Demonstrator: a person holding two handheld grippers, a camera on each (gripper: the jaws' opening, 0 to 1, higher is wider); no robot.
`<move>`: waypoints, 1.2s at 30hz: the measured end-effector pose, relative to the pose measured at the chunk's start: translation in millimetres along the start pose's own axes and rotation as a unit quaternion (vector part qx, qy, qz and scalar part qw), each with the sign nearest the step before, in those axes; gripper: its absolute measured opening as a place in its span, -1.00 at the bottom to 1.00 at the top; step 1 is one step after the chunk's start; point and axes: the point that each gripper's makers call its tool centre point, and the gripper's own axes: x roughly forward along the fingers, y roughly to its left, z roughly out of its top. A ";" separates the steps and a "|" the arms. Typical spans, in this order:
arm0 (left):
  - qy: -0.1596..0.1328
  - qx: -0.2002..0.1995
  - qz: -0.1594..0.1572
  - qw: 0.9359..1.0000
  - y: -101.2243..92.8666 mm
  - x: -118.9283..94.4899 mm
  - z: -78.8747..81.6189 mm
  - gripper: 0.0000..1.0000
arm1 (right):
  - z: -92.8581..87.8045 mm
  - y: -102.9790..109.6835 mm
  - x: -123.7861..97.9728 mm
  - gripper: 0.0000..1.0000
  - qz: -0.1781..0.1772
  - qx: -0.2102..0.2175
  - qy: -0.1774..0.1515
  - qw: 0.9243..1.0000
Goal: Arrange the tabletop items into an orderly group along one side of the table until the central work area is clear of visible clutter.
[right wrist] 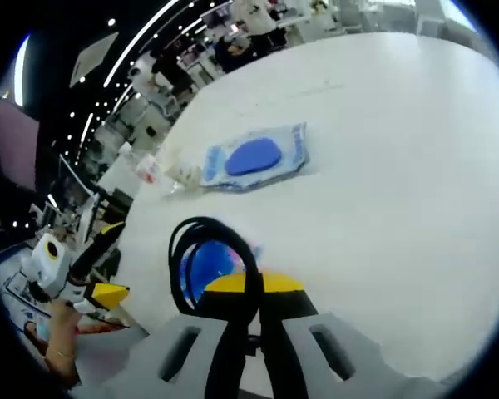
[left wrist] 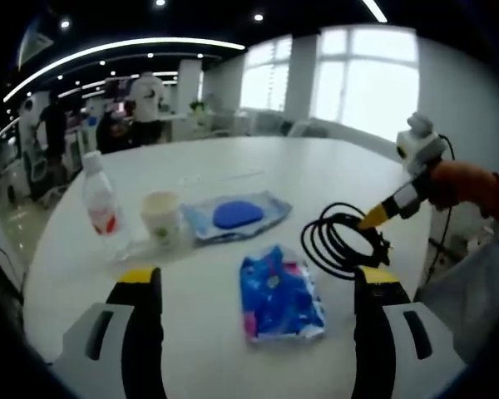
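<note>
cable [left wrist: 343, 241], a black coil, lies on the white table [left wrist: 233, 162] just right of the blue packet [left wrist: 281, 298], and the right gripper [left wrist: 374, 218] has its yellow-tipped jaws pinched shut on the coil's near edge. beyond the packet lies a clear pouch [left wrist: 234, 216] holding a blue disc, with a cup [left wrist: 162, 218] beside it and a bottle [left wrist: 101, 199] further left. left gripper [left wrist: 258, 287] hangs over the packet, jaws wide apart, holding nothing.

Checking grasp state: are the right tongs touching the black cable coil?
Touching. In the right gripper view the right tongs are pinched shut on the black cable coil, its loop rising straight from the tips.
</note>
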 end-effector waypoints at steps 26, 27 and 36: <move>0.015 0.001 -0.001 1.000 1.7 0.3 -7.3 0.84 | 21.9 -77.1 12.4 -0.95 -0.065 0.026 0.014 0.997; 0.015 0.001 0.000 1.000 2.2 0.1 -7.2 0.84 | 22.2 -79.5 14.1 -0.95 -0.067 0.025 0.016 0.997; 0.026 -0.001 0.002 1.000 4.4 2.1 -13.0 0.82 | 25.6 -89.3 30.3 -0.95 -0.071 0.036 0.024 0.997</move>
